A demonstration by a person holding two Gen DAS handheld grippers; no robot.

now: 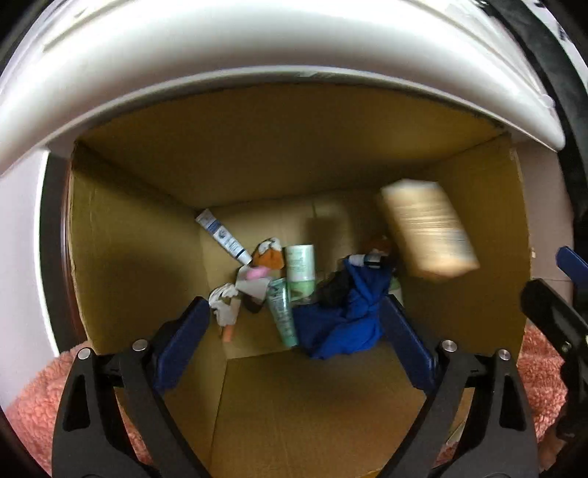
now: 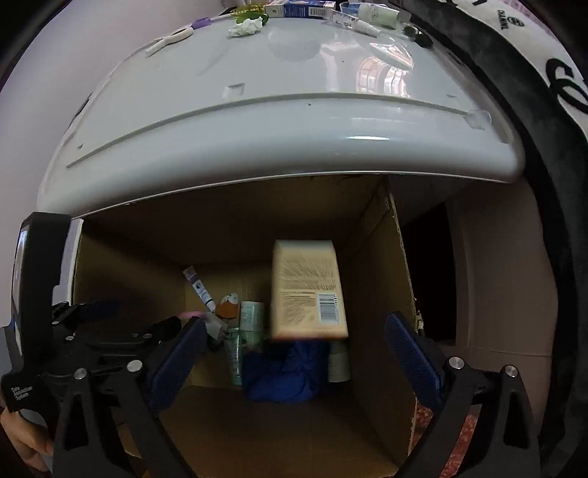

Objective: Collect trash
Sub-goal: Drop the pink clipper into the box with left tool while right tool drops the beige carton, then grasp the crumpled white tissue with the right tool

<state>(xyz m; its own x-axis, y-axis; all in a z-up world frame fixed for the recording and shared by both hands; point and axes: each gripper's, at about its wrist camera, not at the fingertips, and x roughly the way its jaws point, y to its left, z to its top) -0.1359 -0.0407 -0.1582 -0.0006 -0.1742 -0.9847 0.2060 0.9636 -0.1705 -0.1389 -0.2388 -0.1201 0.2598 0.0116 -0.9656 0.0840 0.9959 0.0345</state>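
An open cardboard box (image 1: 139, 235) (image 2: 382, 279) stands under a white table edge. A beige carton (image 1: 428, 229) (image 2: 307, 290) is blurred in mid-air inside the box, touching neither gripper. On the box floor lie a blue cloth (image 1: 349, 316) (image 2: 283, 371), a white tube (image 1: 222, 235) (image 2: 200, 290), green tubes (image 1: 299, 264) (image 2: 251, 318) and crumpled wrappers (image 1: 235, 294). My left gripper (image 1: 296, 349) is open and empty over the box. My right gripper (image 2: 296, 353) is open and empty above the box too.
The white table (image 2: 257, 95) carries a crumpled tissue (image 2: 246, 27), small boxes (image 2: 297, 9), tubes and a syringe-like item (image 2: 354, 22) at its far edge. A pink fuzzy rug (image 1: 36, 397) lies around the box. A dark cloth (image 2: 544, 147) hangs at right.
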